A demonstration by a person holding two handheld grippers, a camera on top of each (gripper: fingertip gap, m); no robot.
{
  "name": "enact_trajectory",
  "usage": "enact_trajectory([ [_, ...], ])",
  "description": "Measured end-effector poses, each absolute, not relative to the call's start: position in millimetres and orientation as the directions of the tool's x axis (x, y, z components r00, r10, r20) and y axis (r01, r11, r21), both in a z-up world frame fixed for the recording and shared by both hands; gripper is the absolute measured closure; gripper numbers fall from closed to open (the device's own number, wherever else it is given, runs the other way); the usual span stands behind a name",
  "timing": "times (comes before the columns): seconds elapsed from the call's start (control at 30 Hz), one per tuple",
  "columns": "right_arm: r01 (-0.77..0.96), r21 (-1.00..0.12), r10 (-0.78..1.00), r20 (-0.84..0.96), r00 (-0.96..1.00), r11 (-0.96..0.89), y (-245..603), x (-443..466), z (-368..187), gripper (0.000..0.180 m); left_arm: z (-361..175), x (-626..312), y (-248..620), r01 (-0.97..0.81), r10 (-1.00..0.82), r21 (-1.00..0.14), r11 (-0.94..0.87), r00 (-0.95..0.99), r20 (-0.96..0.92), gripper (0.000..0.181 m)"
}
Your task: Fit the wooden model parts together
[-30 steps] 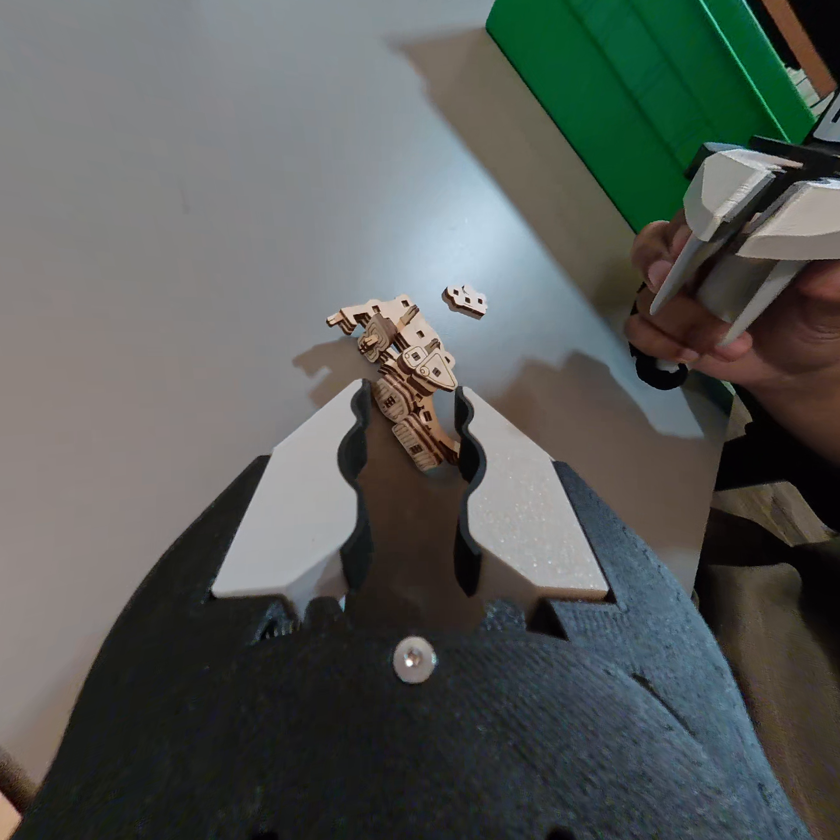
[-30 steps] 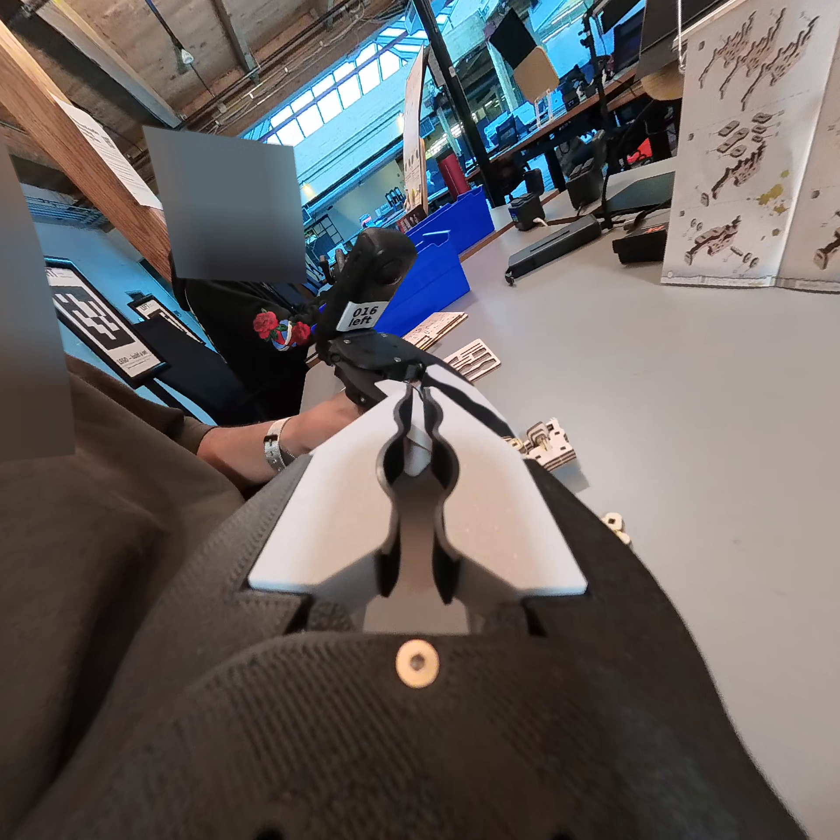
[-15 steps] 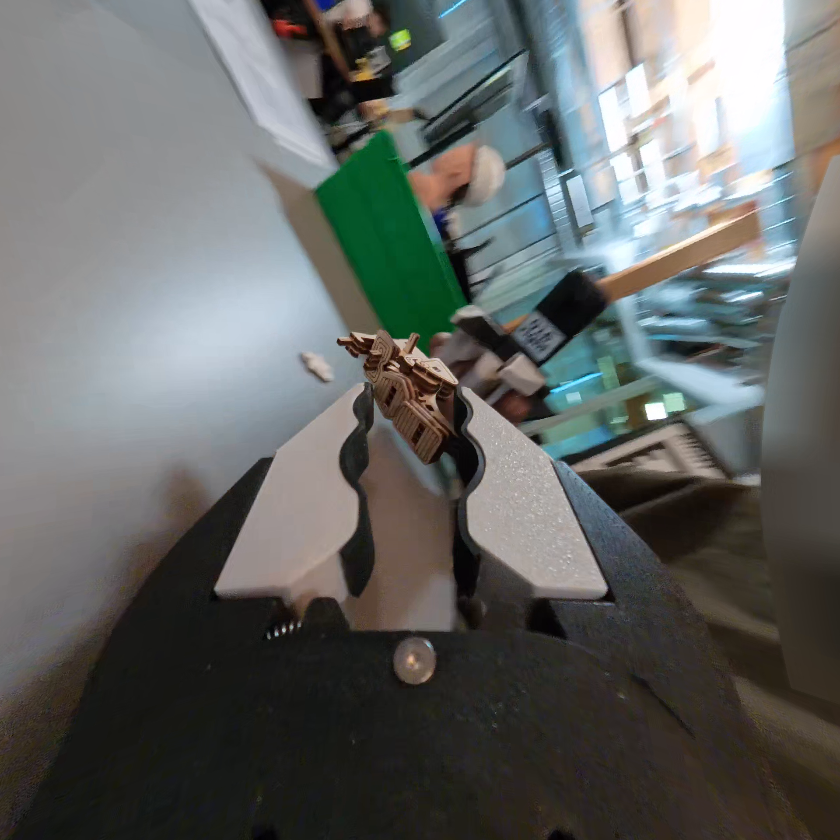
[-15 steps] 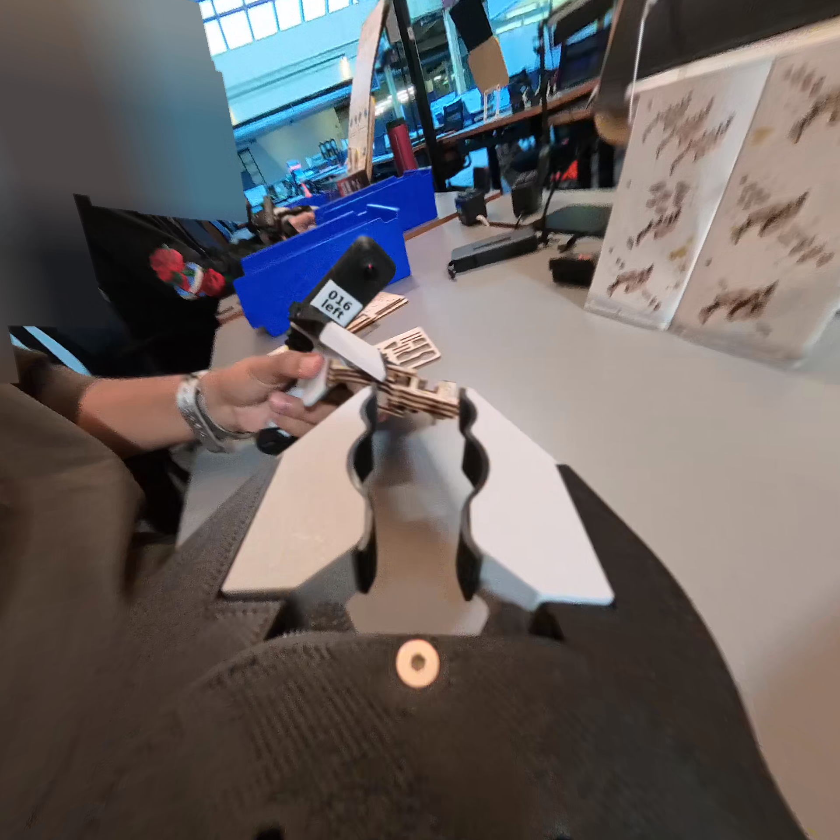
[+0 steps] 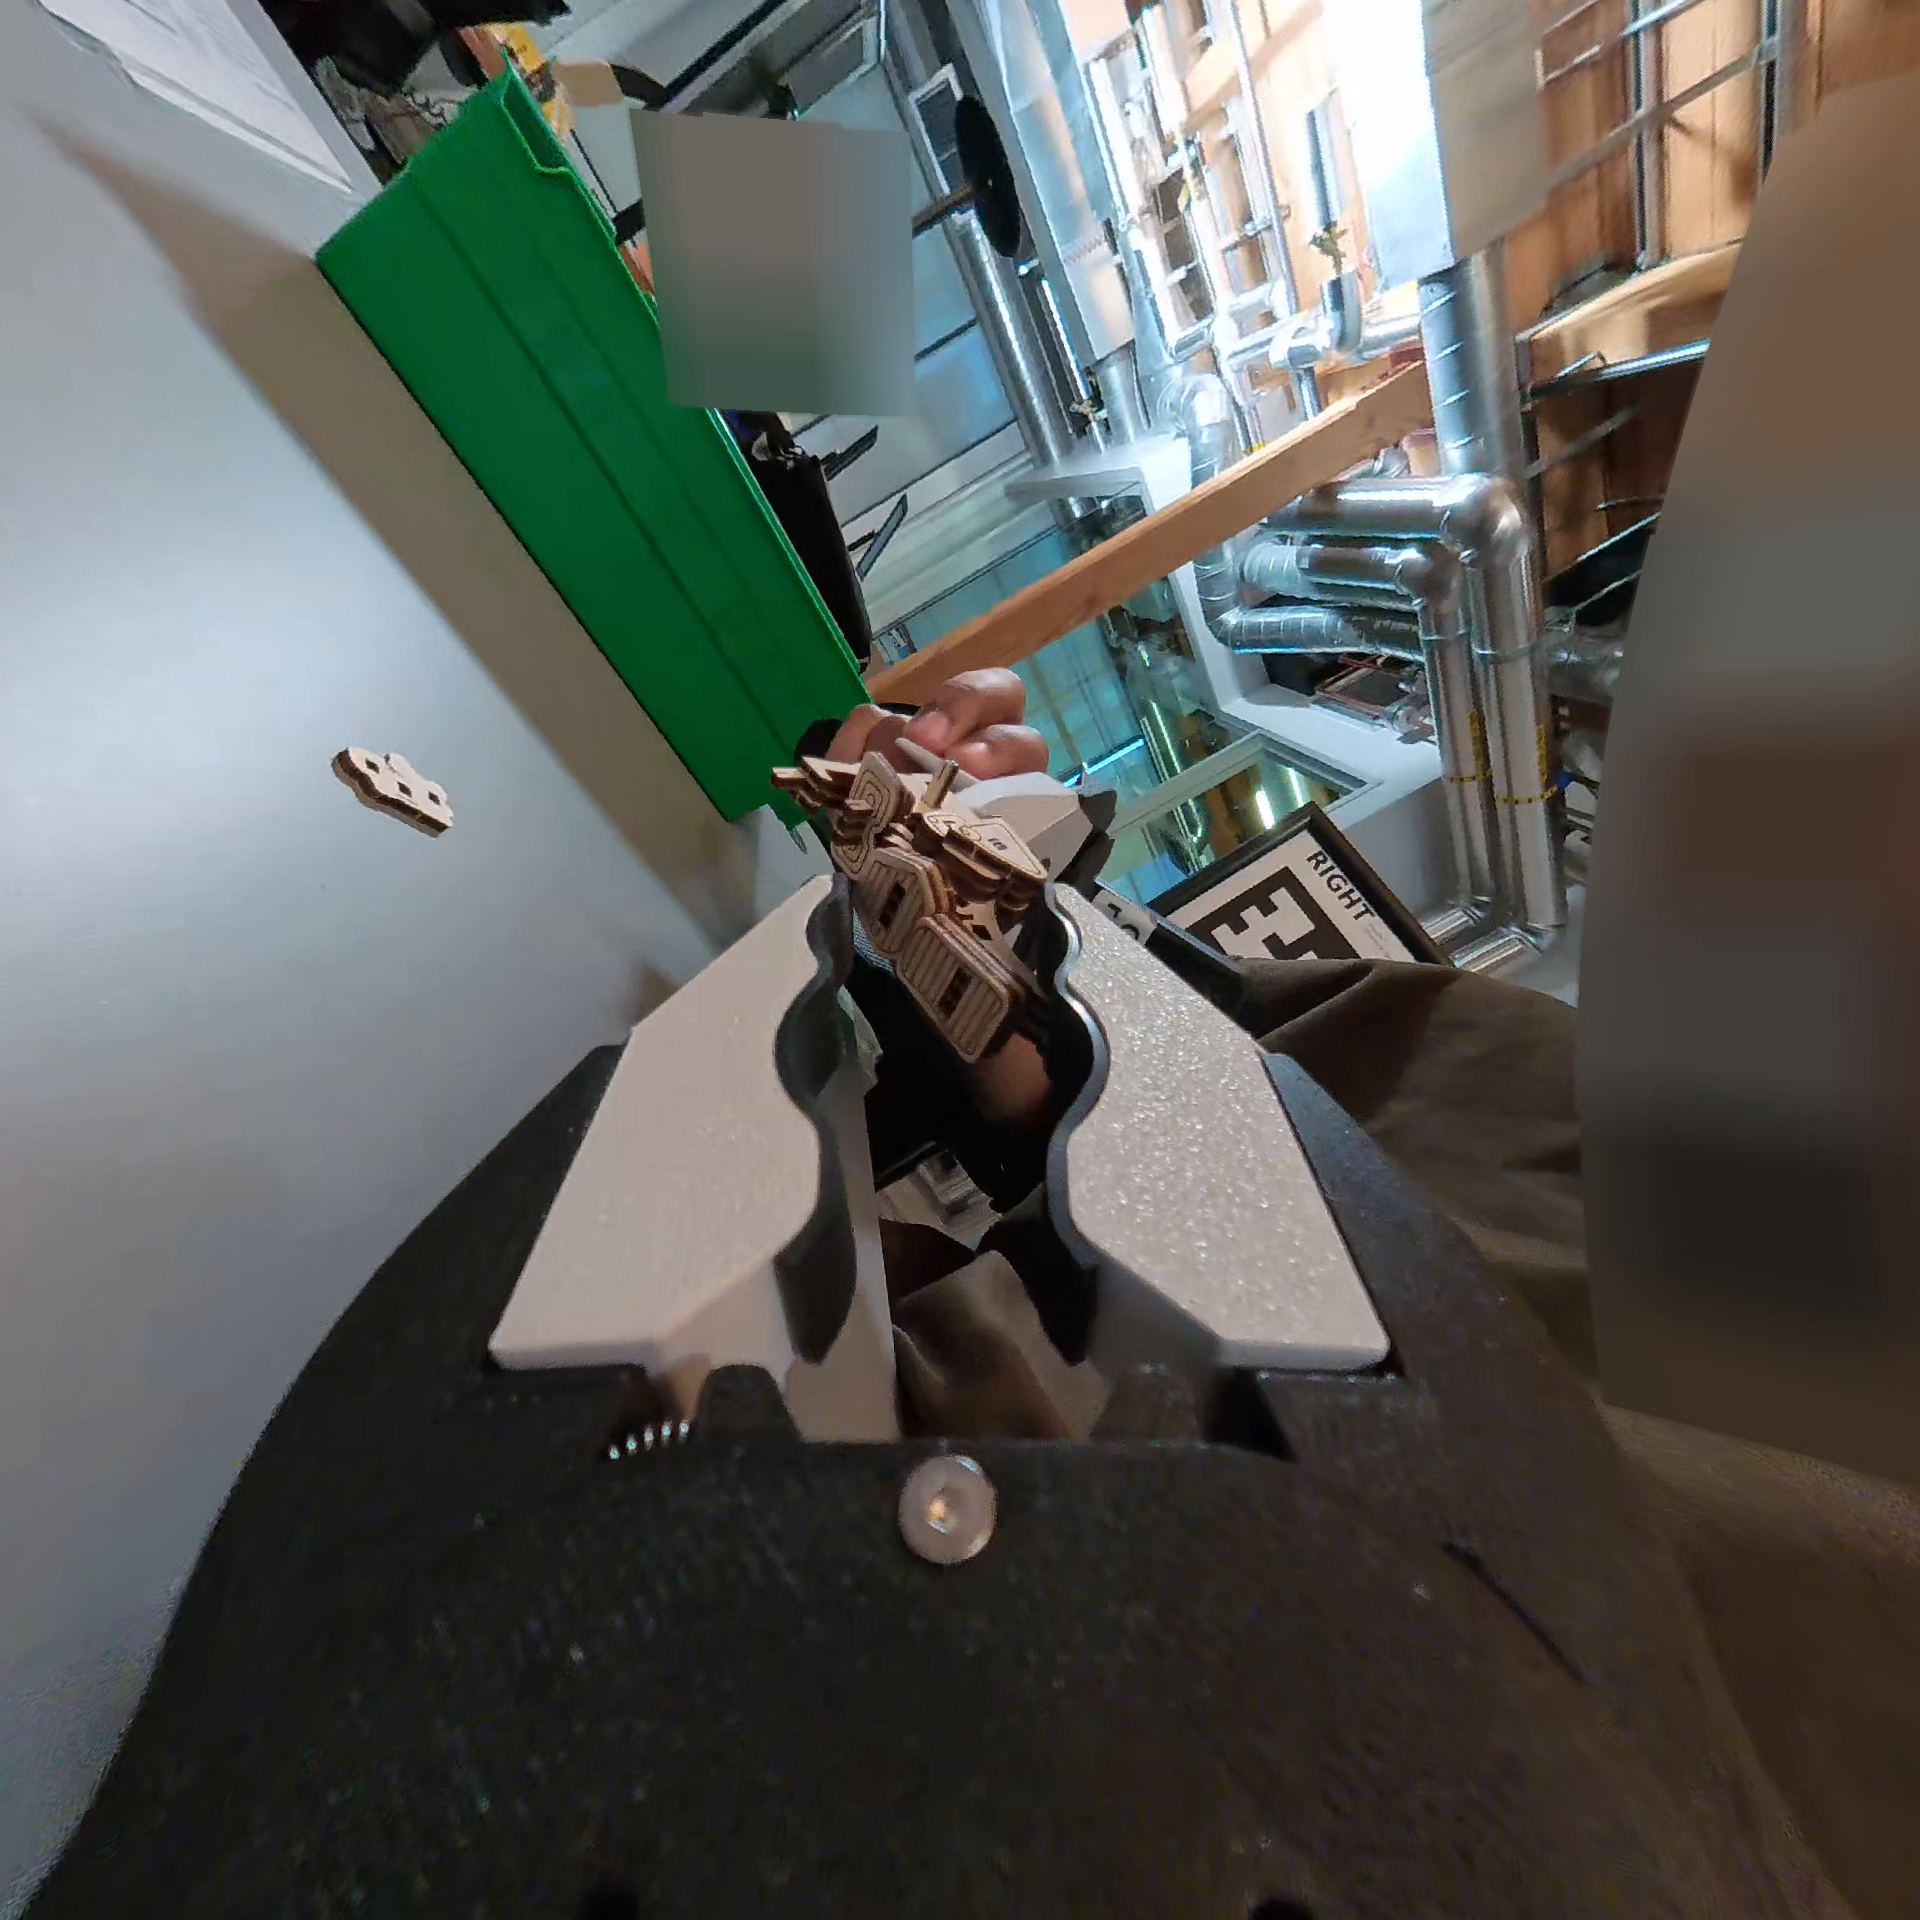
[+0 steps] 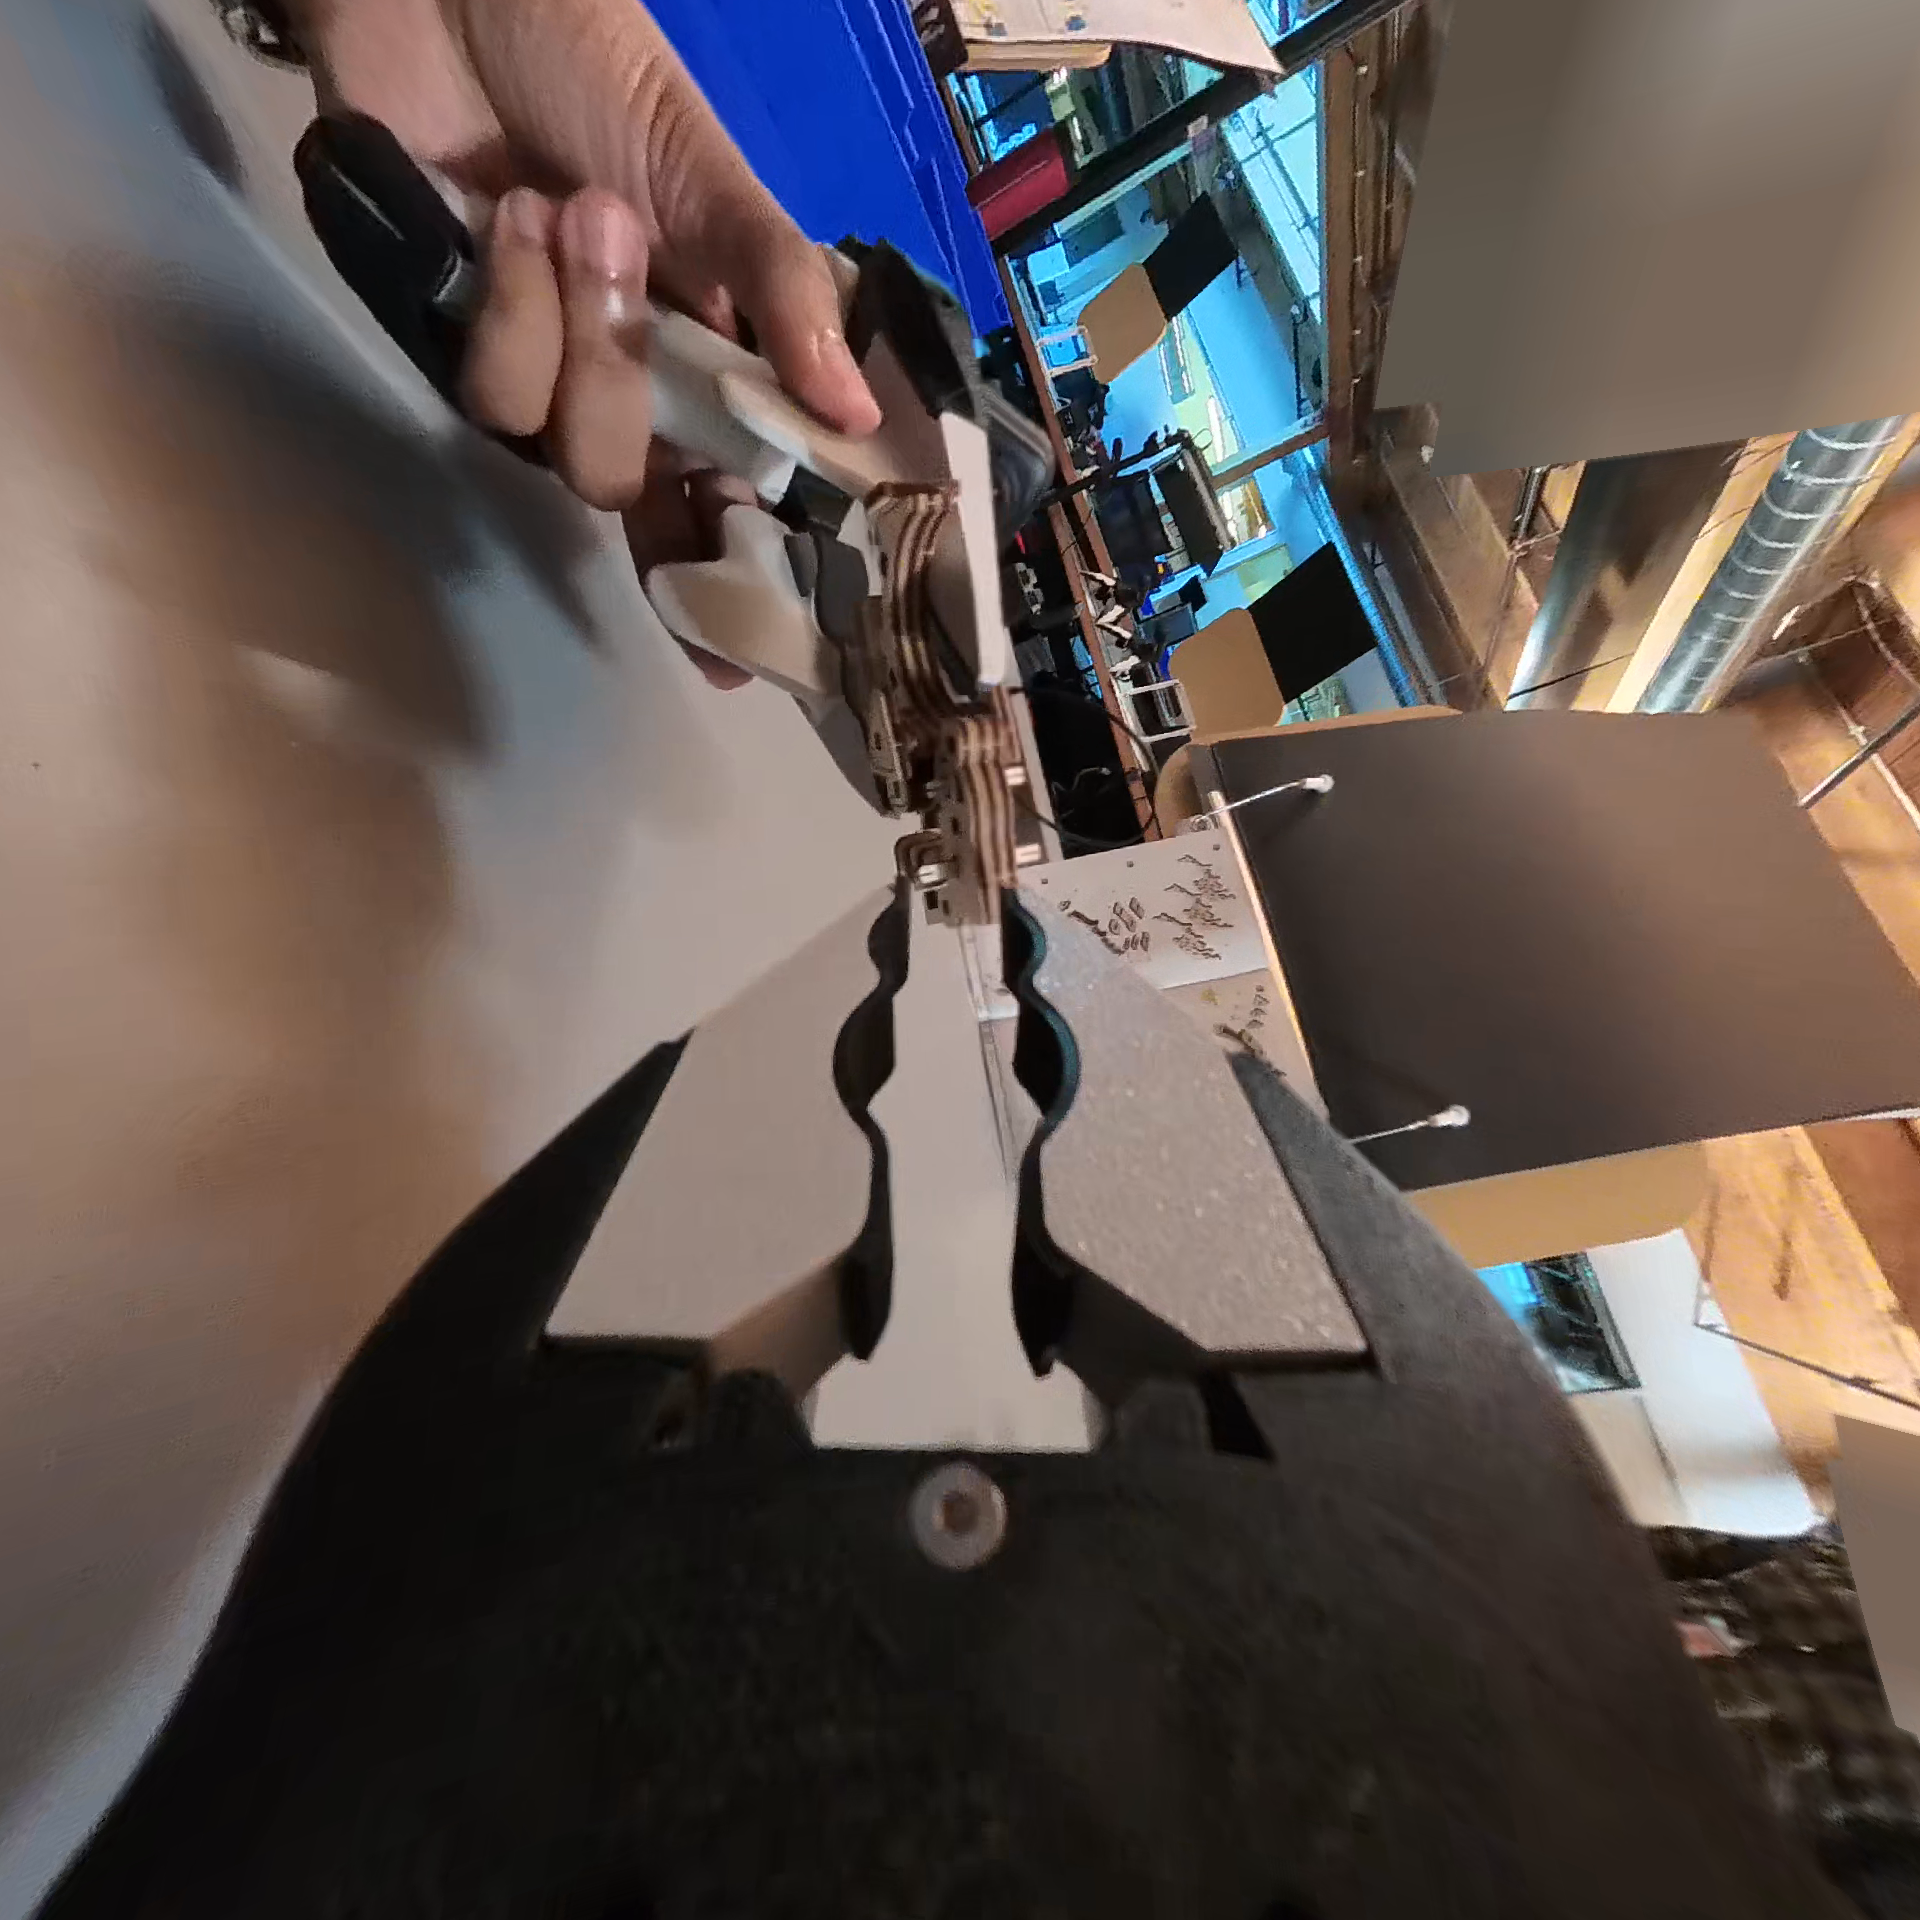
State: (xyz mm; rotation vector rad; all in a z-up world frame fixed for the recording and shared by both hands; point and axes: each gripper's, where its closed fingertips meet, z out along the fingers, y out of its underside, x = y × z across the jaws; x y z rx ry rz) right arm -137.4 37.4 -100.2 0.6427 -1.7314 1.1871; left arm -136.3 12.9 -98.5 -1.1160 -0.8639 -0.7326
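Handing off the model [image 5: 930, 914]: left claw [image 5: 940, 940] pinches it, right claw [image 6: 951, 904] closing narrow round its tip; next needs a firm squeeze.

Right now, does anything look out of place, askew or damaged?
Nothing looks damaged. One small wooden piece lies alone on the grey table, apart from the wooden model that the left gripper holds off the table. The right gripper meets the model's far end.

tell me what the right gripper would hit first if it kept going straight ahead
Probably the layered light-brown wooden model, held in the left gripper. Its lower end sits just ahead of the right gripper, at its open jaws, though depth is unclear.
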Motion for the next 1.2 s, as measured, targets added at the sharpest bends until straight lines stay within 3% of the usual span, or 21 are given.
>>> enact_trajectory([
  [0.37, -0.715, -0.598, 0.083, 0.784, -0.615, 0.361, 42.7, -140.4, -104.5, 0.159, -101.9, -129.4, 20.2, 0.863, -0.084, -0.453, 0.221, 0.48, 0.873, 0.149],
  [0.97, -0.741, -0.534, -0.011, 0.808, -0.589, 0.406, 41.3, -135.3, -121.8, 0.172, -114.3, -129.3, 23.9, 0.863, -0.011, -0.476, 0.171, 0.485, 0.874, 0.149],
  [1.07, -0.698, -0.582, -0.047, 0.753, -0.656, 0.417, 40.3, -132.3, -128.0, 0.172, -109.4, -134.7, 18.4, 0.871, -0.045, -0.439, 0.222, 0.459, 0.887, 0.14],
  [1.2, -0.511, -0.739, -0.032, 0.556, -0.831, 0.438, 42.5, -139.8, -137.7, 0.172, -105.6, -157.3, -3.0, 0.845, -0.045, -0.377, 0.379, 0.424, 0.905, 0.119],
])
